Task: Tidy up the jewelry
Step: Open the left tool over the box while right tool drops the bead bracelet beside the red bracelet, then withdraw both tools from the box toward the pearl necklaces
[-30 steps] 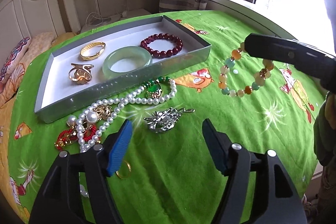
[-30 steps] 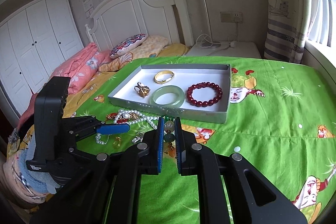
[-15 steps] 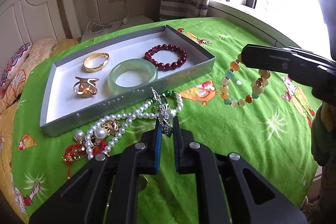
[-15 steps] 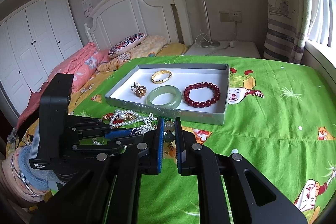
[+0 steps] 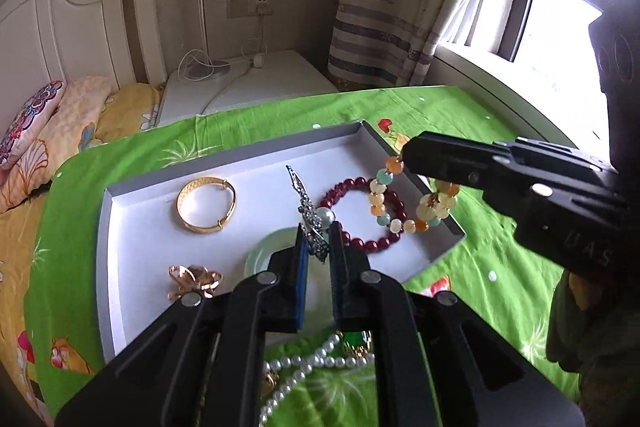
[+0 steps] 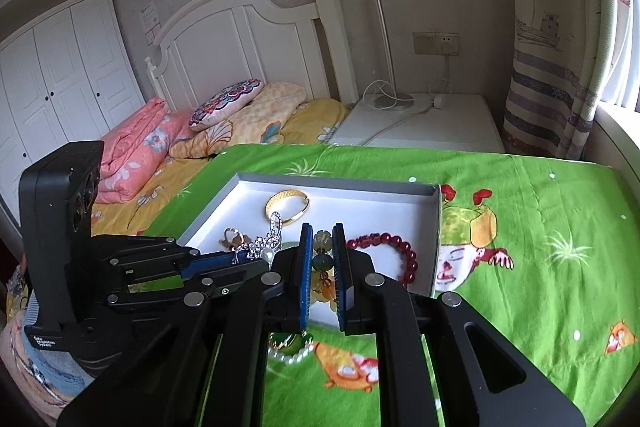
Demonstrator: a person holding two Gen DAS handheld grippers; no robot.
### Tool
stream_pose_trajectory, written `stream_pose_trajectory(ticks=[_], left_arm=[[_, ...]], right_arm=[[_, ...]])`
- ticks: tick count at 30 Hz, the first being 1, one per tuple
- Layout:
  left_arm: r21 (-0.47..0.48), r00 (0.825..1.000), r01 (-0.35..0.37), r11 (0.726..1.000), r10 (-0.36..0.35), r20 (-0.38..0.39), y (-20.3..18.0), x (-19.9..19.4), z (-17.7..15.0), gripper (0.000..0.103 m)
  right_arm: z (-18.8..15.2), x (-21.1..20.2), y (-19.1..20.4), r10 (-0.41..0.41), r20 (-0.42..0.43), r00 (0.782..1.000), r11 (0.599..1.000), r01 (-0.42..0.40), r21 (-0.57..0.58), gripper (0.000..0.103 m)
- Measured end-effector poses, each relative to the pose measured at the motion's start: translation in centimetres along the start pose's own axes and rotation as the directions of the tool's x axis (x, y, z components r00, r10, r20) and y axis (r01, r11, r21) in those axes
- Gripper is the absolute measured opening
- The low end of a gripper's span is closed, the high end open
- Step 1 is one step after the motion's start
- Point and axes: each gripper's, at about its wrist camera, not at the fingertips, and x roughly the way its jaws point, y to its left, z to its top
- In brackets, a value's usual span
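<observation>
My left gripper (image 5: 317, 239) is shut on a silver brooch (image 5: 306, 205) with a pearl and holds it above the grey tray (image 5: 105, 227). My right gripper (image 6: 322, 247) is shut on a multicoloured bead bracelet (image 5: 400, 205) that hangs over the tray's right end. In the tray lie a gold bangle (image 5: 207, 203), a gold ring ornament (image 5: 195, 281), a green jade bangle (image 5: 256, 259) partly hidden by my left gripper, and a dark red bead bracelet (image 5: 360, 227). The brooch also shows in the right wrist view (image 6: 262, 243).
A pearl necklace with a green pendant (image 5: 320, 359) lies on the green bedspread (image 5: 480, 267) in front of the tray. A white nightstand (image 5: 248, 83) with cables, the headboard and pillows stand beyond the bed. A curtain and window are at the right.
My left gripper closed on the brooch, lifted it off the bedspread and carried it over the tray. My right gripper moved the bead bracelet over the tray's right end.
</observation>
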Motion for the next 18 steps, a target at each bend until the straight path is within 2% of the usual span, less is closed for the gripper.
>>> stream_pose_trajectory(ticks=[5, 7, 8, 9, 10, 11, 12, 14, 17, 18], left_arm=[[-0.055, 0.999, -0.047, 0.997, 0.047, -0.007, 1.6, 2.8, 2.0, 0.010], [-0.100, 0.998, -0.070, 0.993, 0.070, 0.002, 2.7, 3.1, 2.4, 0.026], [-0.125, 0.997, -0.076, 0.989, 0.078, 0.010, 3.2, 2.9, 2.3, 0.052], [-0.144, 0.996, -0.083, 0.986, 0.088, 0.030, 3.7, 2.3, 2.1, 0.071], [-0.155, 0.993, -0.099, 0.983, 0.108, 0.051, 4.1, 1.7, 1.7, 0.075], [-0.159, 0.990, -0.118, 0.980, 0.129, 0.062, 4.4, 1.1, 1.2, 0.077], [-0.163, 0.989, -0.124, 0.979, 0.136, 0.063, 4.8, 0.5, 0.7, 0.080], [-0.183, 0.987, -0.131, 0.974, 0.145, 0.066, 5.6, -0.9, -0.5, 0.090], [-0.218, 0.972, -0.198, 0.956, 0.221, 0.086, 6.6, -3.8, -2.8, 0.100], [-0.227, 0.965, -0.221, 0.948, 0.247, 0.089, 6.8, -4.8, -3.6, 0.100]], right_arm=[[1.6, 4.8, -1.1, -0.041, -0.051, 0.998, 0.999, 0.042, 0.014, 0.010], [1.8, 5.9, -2.0, -0.054, -0.047, 0.997, 0.998, 0.056, 0.036, 0.012], [1.9, 6.2, -2.4, -0.065, -0.042, 0.997, 0.996, 0.067, 0.052, 0.013], [1.8, 6.4, -2.9, -0.075, -0.048, 0.996, 0.995, 0.078, 0.069, 0.015], [1.7, 6.4, -3.3, -0.073, -0.055, 0.996, 0.993, 0.078, 0.088, 0.018], [1.4, 6.1, -3.5, -0.063, -0.052, 0.997, 0.992, 0.068, 0.104, 0.027], [1.0, 5.5, -3.6, -0.055, -0.040, 0.998, 0.993, 0.059, 0.107, 0.047], [0.0, 4.3, -3.5, -0.070, -0.016, 0.997, 0.993, 0.071, 0.091, 0.073], [-1.6, 1.9, -2.9, -0.067, 0.026, 0.997, 0.996, 0.066, 0.060, 0.073], [-2.0, 1.2, -2.7, -0.077, 0.037, 0.996, 0.996, 0.075, 0.053, 0.077]])
